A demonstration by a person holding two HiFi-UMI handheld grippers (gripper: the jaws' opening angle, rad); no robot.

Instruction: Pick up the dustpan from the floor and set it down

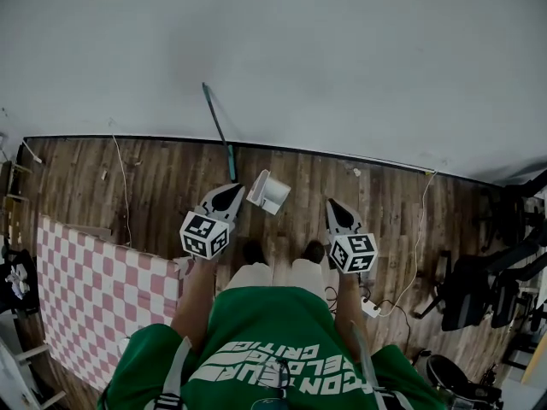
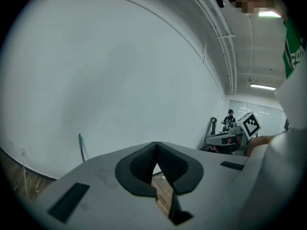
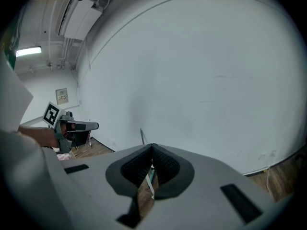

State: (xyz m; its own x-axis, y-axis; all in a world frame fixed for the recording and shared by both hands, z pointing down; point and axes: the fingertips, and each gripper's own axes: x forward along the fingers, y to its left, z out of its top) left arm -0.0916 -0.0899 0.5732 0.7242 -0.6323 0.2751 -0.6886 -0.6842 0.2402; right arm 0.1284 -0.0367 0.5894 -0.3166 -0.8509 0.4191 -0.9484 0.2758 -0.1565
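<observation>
On the wooden floor (image 1: 154, 186), close to the foot of the white wall (image 1: 342, 58), the dustpan (image 1: 269, 191) is found, just beside the lower end of a teal-handled broom (image 1: 218, 131) that leans against that wall. It has not yet been picked up.

The likeliest trouble is judged to come from the broom. If the dustpan is reached from the left, the handle could be knocked and sent sliding down the wall. A second risk is judged to lie in the pan's thin walls: a pinch taken on one edge only could let it swing or slip out when lifted. A cable (image 1: 417, 229) on the floor to the right could also be caught underfoot.

The dustpan is seen as a small white, box-like scoop, tipped up so that its open side faces away from the wall. Finer detail cannot be made out.

The left gripper (image 1: 229, 193) is held just to the left of the pan, its jaws brought together on nothing. The right gripper (image 1: 336, 207) is held near, on the other side, its jaws likewise together and empty. A pink-and-white checked mat (image 1: 94, 289) is spread well apart, towards the floor's left edge.
</observation>
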